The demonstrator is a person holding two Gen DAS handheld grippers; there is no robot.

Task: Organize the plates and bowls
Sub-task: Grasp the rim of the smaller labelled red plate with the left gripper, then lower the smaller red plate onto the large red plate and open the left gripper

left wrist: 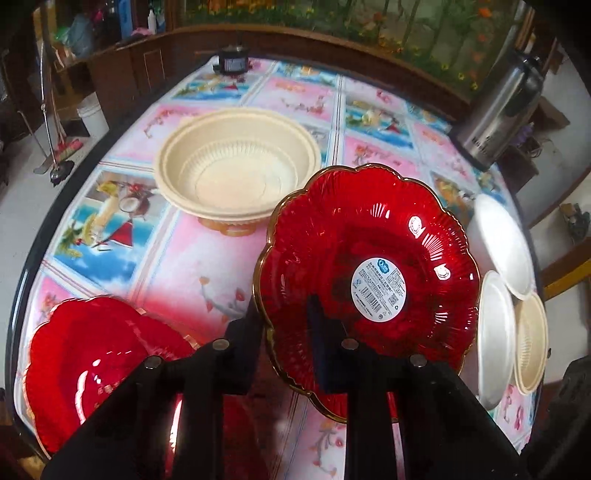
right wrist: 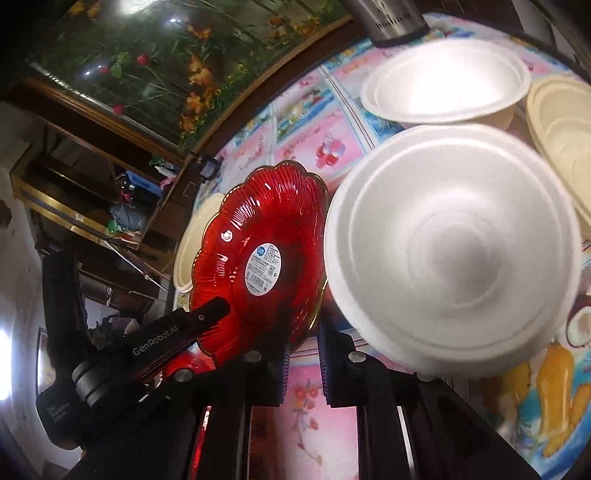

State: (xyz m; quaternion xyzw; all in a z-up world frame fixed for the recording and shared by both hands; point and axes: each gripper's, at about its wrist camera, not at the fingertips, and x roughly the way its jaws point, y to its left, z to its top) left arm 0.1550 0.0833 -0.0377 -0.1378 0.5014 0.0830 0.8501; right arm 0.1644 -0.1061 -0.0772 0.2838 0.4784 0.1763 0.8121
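Left gripper (left wrist: pixel 288 325) has its jaws closed on the lower rim of a red plate (left wrist: pixel 369 280), held tilted and lifted off the table (left wrist: pixel 207 258). Right gripper (right wrist: pixel 303 354) has its jaws parted, a clear gap between the blue pads, nothing between them; its right finger sits just beside the rim of a white bowl (right wrist: pixel 450 251), contact cannot be told.

Held plate's right edge lies close to that bowl; bare tablecloth shows to its left, up to the cream bowl (left wrist: pixel 236 166) at the table's middle. A second red plate (left wrist: pixel 99 354) rests near the table's near-left edge. A second white bowl (right wrist: pixel 443 85) and a cream dish (right wrist: pixel 561 122) lie touching or nearly so, near the right edge.

Held plate: translucent red, scalloped, gold-edged, ribbed, round white label (left wrist: pixel 378 290) at centre.

Table is round, dark-rimmed, covered in a pink and blue pictured cloth. A steel flask (left wrist: pixel 498 110) stands at its far right; an aquarium (left wrist: pixel 369 26) runs behind.
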